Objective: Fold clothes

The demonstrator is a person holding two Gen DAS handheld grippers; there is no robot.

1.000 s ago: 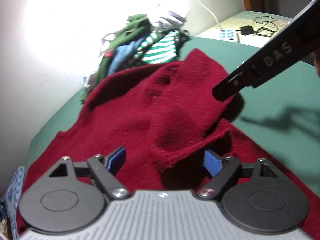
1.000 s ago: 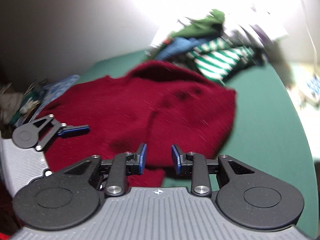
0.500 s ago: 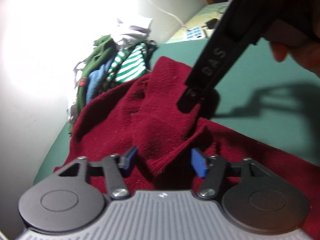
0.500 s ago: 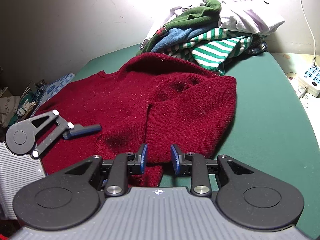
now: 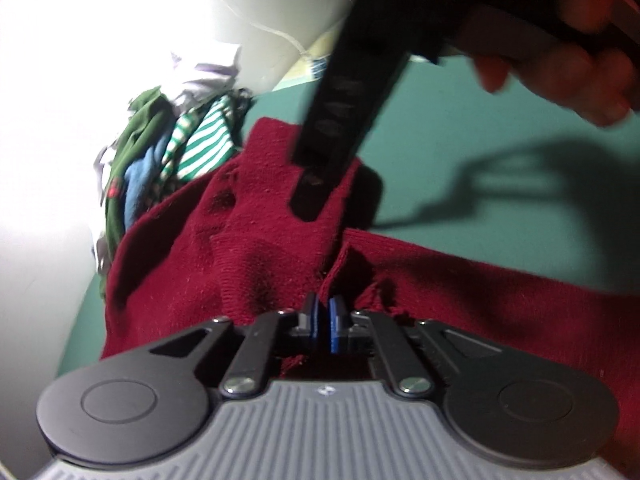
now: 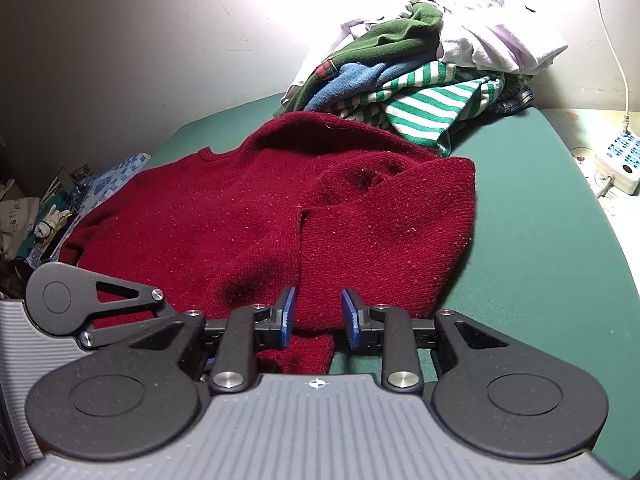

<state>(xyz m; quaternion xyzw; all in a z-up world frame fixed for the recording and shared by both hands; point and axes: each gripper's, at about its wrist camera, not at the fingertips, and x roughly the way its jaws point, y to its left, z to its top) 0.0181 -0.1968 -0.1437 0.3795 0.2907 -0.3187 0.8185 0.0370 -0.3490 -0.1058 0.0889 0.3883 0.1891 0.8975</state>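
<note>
Under me is a table with a green cover [image 6: 532, 240]. On it the red sweater [image 6: 248, 224] lies spread, and a heap of clothes [image 6: 420, 76] sits behind, touching the sweater.

Dark red sweater [image 6: 248, 224] of fuzzy ribbed knit with pale lint flecks, matt green cloth tabletop [image 6: 532, 240], matt black plastic gripper arms with shiny metal screws, glossy white plastic power strip [image 6: 618, 160]

Sweater [image 6: 248, 216] on table [image 6: 540, 248]; clothes pile [image 6: 420, 76] behind (apparently touching).
</note>
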